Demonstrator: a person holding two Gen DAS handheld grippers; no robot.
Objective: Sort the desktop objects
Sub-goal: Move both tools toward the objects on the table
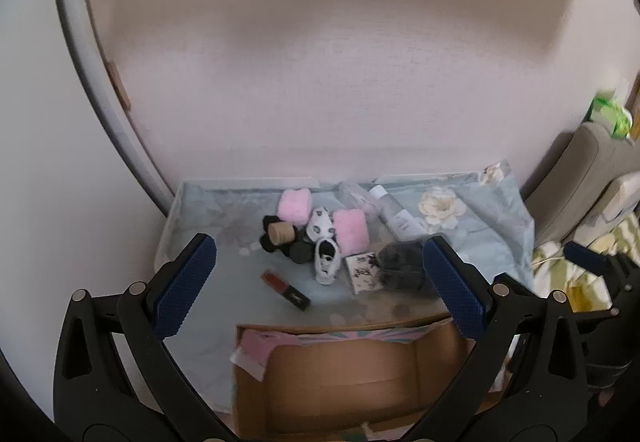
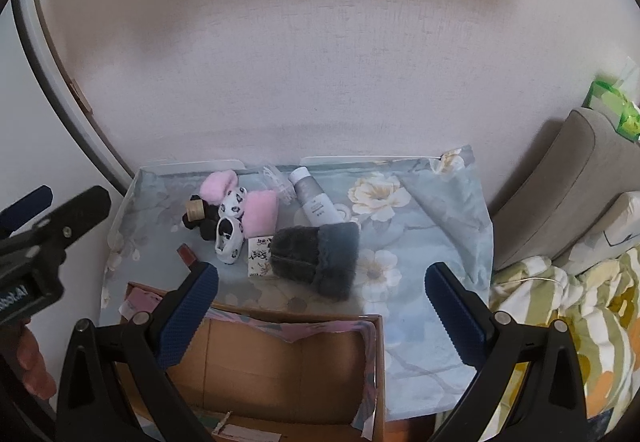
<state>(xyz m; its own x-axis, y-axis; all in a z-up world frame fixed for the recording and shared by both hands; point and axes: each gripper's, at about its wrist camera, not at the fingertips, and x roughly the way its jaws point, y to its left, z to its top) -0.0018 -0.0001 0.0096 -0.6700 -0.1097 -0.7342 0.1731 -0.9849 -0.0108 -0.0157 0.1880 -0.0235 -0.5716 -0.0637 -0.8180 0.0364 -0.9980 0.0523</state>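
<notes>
Both the left gripper (image 1: 320,282) and right gripper (image 2: 322,310) hover with jaws wide apart, holding nothing, above the open cardboard box (image 2: 280,358) containing only pink paper (image 1: 260,346), while the fuzzy grey pouch (image 2: 316,262), baby shoe (image 2: 228,242) and lipstick (image 1: 286,290) lie on the floral cloth (image 2: 420,242) beyond.

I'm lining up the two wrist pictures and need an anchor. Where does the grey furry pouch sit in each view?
Left wrist: grey furry pouch, right of centre, partly behind the right finger of the left hand-held gripper.
Right wrist: centre, fully visible, lying on the floral cloth.
Shared landmark: the small floral card touching its left edge.
</notes>
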